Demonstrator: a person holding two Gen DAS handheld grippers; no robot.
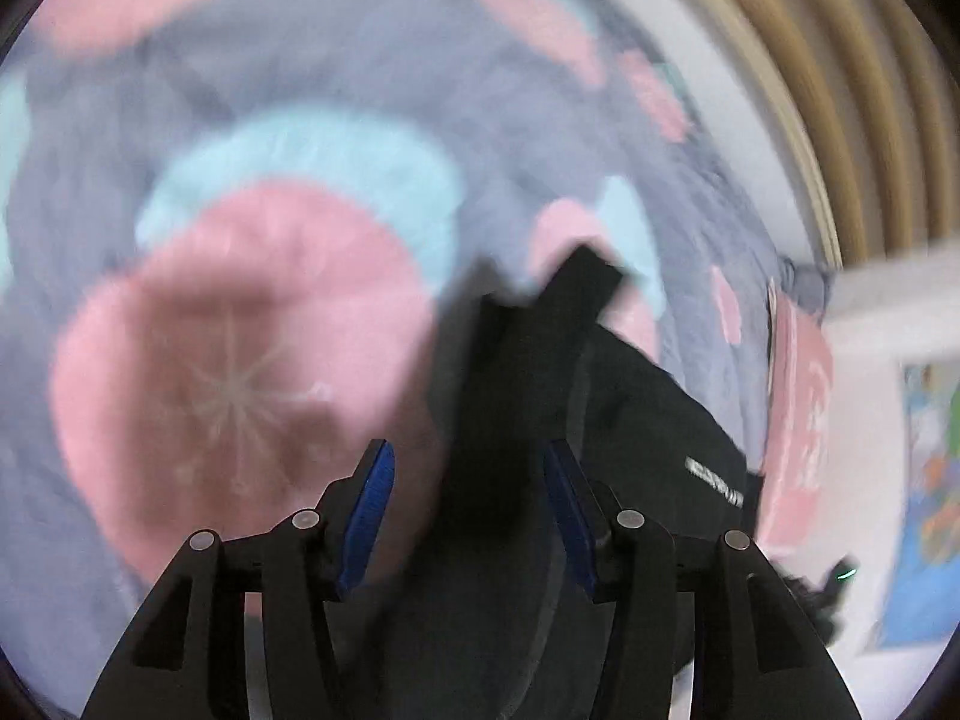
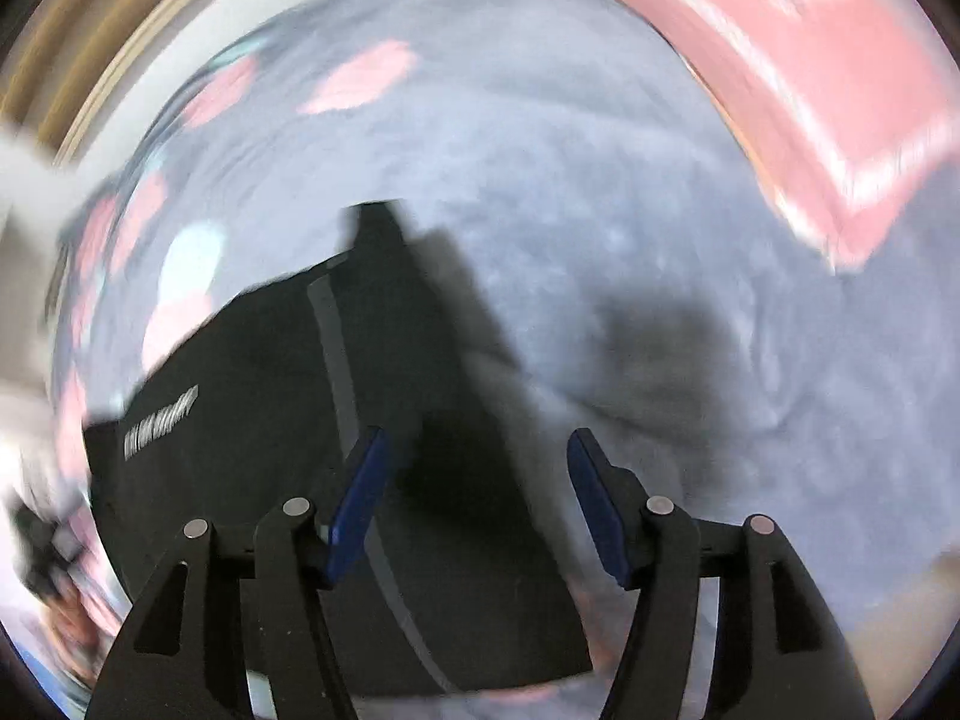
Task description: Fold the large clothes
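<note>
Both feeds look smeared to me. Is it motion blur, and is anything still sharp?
Left wrist view: bedspread and black garment streaked by motion, left gripper crisp. Right wrist view: same smear, right gripper sharp, dark shadow on the bedspread.

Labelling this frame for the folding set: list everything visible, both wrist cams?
black garment: 1, black with a grey stripe and white lettering, lying on the bedspread below both tools
bedspread: 1, grey-blue with pink and light blue shapes, under the garment
pink pillow: 1, pink with white marks, at the bed's edge
wooden slats: several, tan, behind the bed
poster: 1, blue with mixed colours, far right, blurred
left tool: 1, black with blue pads, open above the garment
right tool: 1, black with blue pads, open, empty
</note>
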